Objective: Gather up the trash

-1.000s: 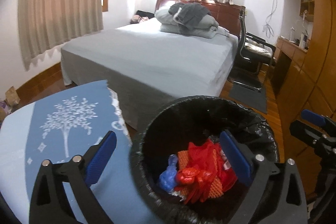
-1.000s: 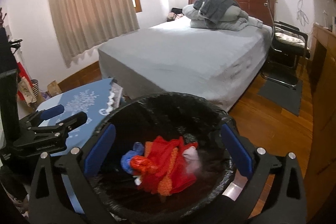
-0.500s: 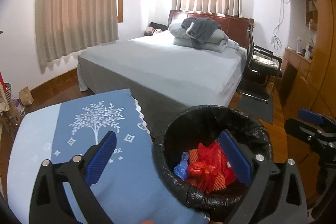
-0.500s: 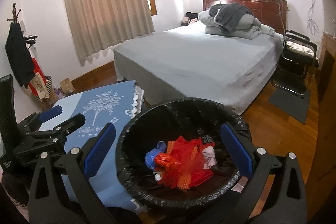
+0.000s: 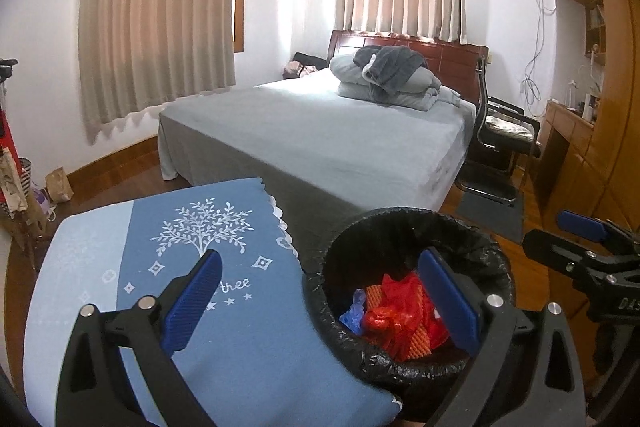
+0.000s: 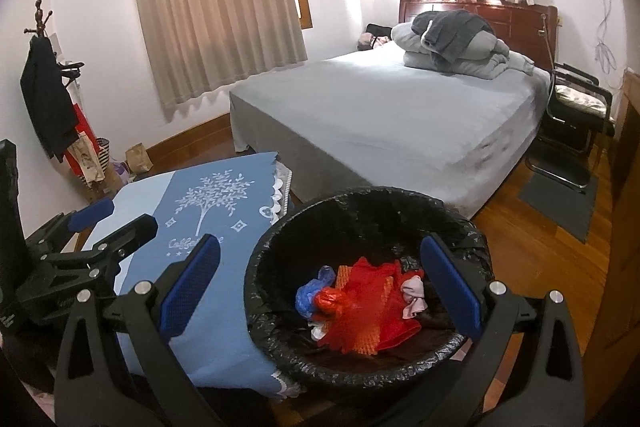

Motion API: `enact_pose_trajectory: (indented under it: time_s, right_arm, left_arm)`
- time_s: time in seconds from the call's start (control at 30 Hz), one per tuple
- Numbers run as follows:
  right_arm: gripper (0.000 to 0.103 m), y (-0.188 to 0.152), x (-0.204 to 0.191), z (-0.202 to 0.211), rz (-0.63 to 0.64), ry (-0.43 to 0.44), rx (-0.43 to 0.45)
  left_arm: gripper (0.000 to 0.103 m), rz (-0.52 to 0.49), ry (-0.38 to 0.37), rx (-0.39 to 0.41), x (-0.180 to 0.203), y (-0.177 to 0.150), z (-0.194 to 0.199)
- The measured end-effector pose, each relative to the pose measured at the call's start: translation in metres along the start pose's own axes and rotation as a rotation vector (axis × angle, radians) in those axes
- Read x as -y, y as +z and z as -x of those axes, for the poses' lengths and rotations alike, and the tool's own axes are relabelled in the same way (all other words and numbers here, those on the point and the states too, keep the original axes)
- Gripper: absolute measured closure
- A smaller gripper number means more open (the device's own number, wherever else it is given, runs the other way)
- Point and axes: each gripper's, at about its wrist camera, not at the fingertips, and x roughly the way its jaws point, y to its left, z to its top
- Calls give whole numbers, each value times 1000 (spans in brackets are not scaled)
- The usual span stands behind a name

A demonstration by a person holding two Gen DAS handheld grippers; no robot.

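Left wrist view: left gripper, black frame with blue ribbed pads, fingers spread wide and holding nothing. Round waste bin lined with a black plastic bag stands low on the right, just beside a table draped in a blue cloth printed with a white tree. Crumpled red plastic bag lies inside the bin, touching an orange mesh net and a small blue plastic scrap. Right gripper shows at the far right edge; its spread cannot be judged from this side.

Right wrist view: right gripper, jaws apart and empty, hangs above the bin. Red bag, blue scrap and a pale pink wad rest on the bin's bottom. Left gripper hovers over the cloth-covered table. Grey-sheeted bed stands behind.
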Motion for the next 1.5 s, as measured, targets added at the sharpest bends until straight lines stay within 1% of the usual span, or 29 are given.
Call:
enact_pose_trajectory:
  time_s: [0.43, 1.5]
  right_arm:
    - [6, 1, -6, 1, 8, 2, 2]
    - [6, 2, -6, 1, 8, 2, 1]
  left_arm:
    - [6, 4, 4, 19, -2, 0, 8]
    - [6, 3, 5, 19, -2, 1, 8]
